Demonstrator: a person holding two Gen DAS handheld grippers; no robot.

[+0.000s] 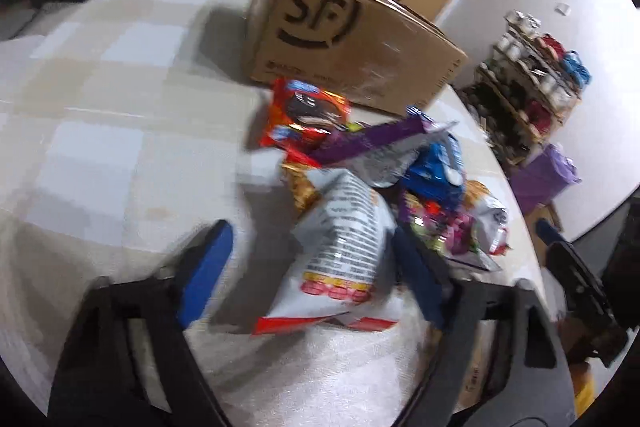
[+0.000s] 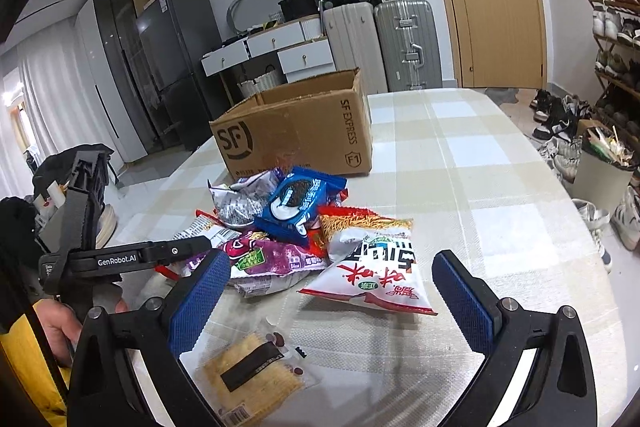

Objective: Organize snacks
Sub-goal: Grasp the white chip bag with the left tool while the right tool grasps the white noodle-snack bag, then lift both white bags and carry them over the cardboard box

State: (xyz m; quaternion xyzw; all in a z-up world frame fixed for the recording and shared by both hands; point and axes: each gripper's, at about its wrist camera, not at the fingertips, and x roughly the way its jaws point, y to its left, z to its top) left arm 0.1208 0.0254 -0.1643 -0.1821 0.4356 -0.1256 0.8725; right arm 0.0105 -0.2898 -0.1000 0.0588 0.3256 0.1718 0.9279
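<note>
Roughly — cardboard box: 1 | blue cookie packs: 1 | suitcases: 3

We find the checked table bare from twelve to three o'clock of the snack heap: free passage there. At eleven o'clock the open cardboard box blocks the way. At nine o'clock the left gripper crowds the heap's edge.

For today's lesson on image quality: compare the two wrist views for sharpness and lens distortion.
Left wrist view: motion-smeared, the white snack bag and cardboard box soft-edged. Right wrist view: crisp, print on the blue cookie pack fairly sharp. Both: fisheye bending, table edges curved, dark corners.
</note>
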